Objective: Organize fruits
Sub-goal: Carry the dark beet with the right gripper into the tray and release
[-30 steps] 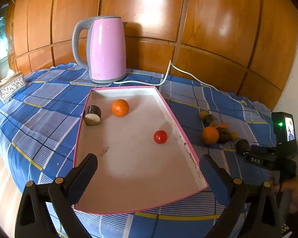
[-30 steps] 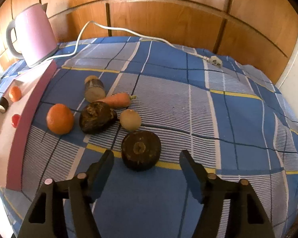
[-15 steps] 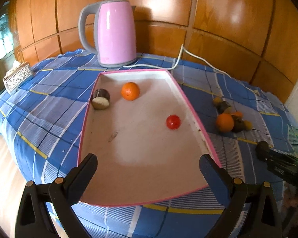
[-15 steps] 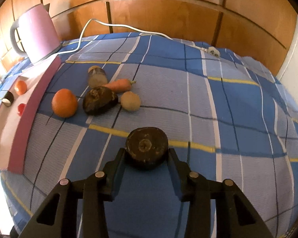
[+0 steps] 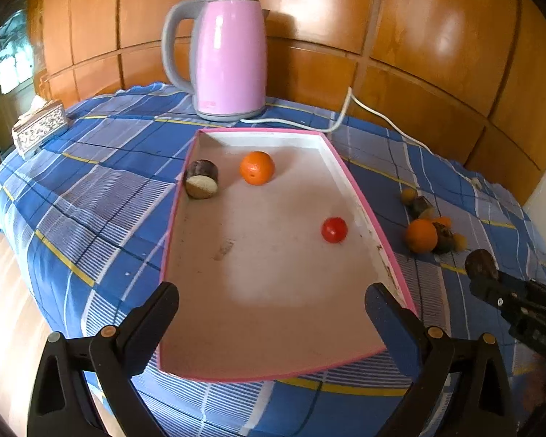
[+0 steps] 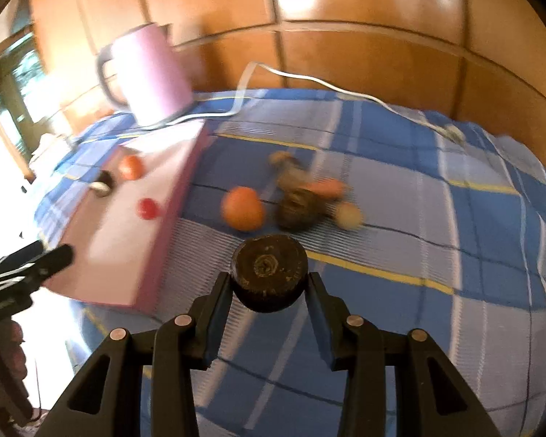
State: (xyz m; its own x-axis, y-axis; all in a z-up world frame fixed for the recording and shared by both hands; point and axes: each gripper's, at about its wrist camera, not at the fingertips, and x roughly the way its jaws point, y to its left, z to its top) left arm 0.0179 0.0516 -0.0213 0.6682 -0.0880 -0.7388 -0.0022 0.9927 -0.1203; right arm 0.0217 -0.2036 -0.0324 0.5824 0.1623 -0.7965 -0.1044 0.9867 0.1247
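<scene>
My right gripper (image 6: 269, 286) is shut on a dark brown round fruit (image 6: 269, 271) and holds it above the blue checked cloth; it also shows in the left wrist view (image 5: 481, 264). My left gripper (image 5: 271, 304) is open and empty over the near end of the pink-edged white tray (image 5: 360, 196). The tray holds an orange (image 5: 257, 167), a small red fruit (image 5: 334, 229) and a dark cut piece (image 5: 201, 179). On the cloth right of the tray lie another orange (image 6: 243, 208), a dark fruit (image 6: 296, 209), a carrot (image 6: 325, 186) and a pale round fruit (image 6: 348, 215).
A pink kettle (image 5: 225, 60) stands behind the tray, its white cord (image 5: 375, 114) trailing right along the wooden wall. A patterned tissue box (image 5: 40, 125) sits at the table's left edge. The right wrist view is motion-blurred.
My right gripper closed on the dark round fruit, lifted it and swung left toward the tray. My left gripper drew back a little and stayed open.
</scene>
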